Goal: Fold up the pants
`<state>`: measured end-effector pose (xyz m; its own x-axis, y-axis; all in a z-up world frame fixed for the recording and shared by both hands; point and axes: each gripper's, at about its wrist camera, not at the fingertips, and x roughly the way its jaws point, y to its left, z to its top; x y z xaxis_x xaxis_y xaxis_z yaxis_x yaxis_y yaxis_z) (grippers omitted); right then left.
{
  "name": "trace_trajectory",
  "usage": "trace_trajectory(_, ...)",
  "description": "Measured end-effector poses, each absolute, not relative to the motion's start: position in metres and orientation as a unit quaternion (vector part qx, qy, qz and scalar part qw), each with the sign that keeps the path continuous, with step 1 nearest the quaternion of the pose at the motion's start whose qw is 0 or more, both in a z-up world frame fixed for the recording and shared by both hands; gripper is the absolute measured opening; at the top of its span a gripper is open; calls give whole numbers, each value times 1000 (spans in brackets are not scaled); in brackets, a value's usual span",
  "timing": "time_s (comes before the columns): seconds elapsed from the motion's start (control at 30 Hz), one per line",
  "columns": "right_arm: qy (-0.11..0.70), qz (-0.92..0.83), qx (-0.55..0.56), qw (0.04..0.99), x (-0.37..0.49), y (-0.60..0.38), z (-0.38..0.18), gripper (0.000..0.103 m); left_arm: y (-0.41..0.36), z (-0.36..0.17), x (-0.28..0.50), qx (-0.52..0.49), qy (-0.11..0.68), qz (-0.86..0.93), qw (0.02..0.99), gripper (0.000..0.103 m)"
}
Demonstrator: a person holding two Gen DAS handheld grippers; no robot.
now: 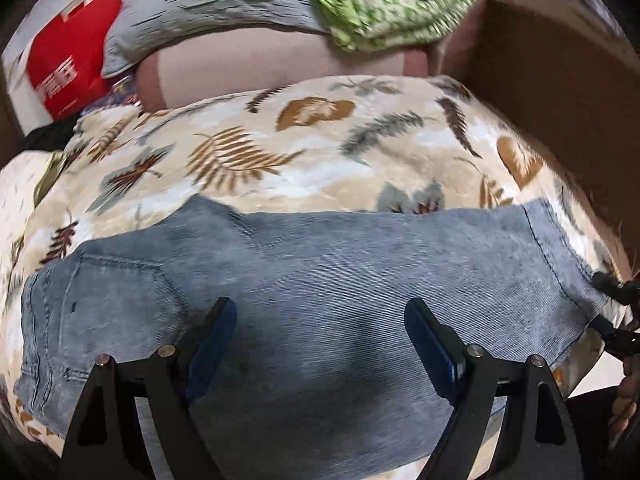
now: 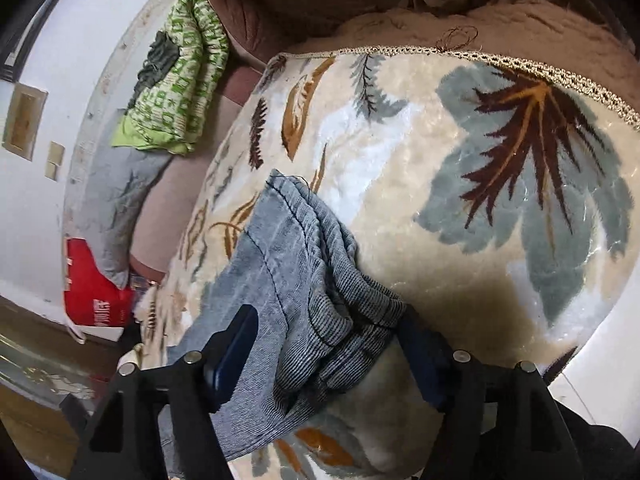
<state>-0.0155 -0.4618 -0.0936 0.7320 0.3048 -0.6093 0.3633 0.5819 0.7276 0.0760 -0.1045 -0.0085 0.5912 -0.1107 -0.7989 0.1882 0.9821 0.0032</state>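
Light blue-grey jeans [image 1: 320, 264] lie stretched left to right across a leaf-printed blanket [image 1: 280, 160], back pocket at the left, leg hems at the right. My left gripper [image 1: 320, 312] hovers open over the middle of the legs with nothing between its blue pads. In the right wrist view the stacked hems [image 2: 304, 232] are bunched into ridges between the fingers of my right gripper [image 2: 326, 320]. Its left pad [image 2: 240, 336] rests over flat denim and the right pad touches the wrinkled edge; the jaws stand wide. The right gripper [image 1: 604, 304] also shows at the hem end.
Behind the blanket [image 2: 440, 152] lie a green patterned cloth [image 1: 392, 8], a grey pillow [image 1: 208, 4] and a red bag [image 1: 72, 52]. A brown upholstered surface [image 1: 560, 80] rises at the back right. A person's hand [image 1: 626, 400] shows at the right edge.
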Motion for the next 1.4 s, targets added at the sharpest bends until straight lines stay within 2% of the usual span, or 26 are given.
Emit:
trace_trajectory(0.53,368,-17,442,818,-12,-458,-92,80,-147,-37,92,61,475,-91,873,86)
trace_trajectory(0.67,382,-25,424,821,-8,-453,-89,80,-162,-61,95,111,488,-93,861,89)
trace_trajectory(0.83,407,-45,391,824,-3,-445,-84,70,-163,-44,92,102,479,-106,866,89)
trace_trajectory(0.93,401,-44,415,815,-4,-451,-86,70,-168,-35,87,101,458,-121,875,89)
trace_trajectory(1.03,390,-40,462,796,-7,-462,-92,73,-182,-61,90,129,493,-133,850,89)
trace_trajectory(1.1,384,-32,494,779,-8,-472,-96,73,-182,-64,87,128,475,-130,861,91)
trace_trajectory(1.17,389,-27,496,776,-6,-475,-95,67,-182,-64,88,124,478,-130,860,91)
trace_trajectory(1.2,397,-36,481,781,-6,-475,-93,39,-181,-64,89,122,481,-132,858,91)
trace_trajectory(1.23,401,-43,474,783,-5,-475,-93,31,-181,-64,90,120,483,-134,857,92)
trace_trajectory(1.4,407,-48,422,808,1,-462,-74,27,-179,-64,88,116,479,-138,859,92)
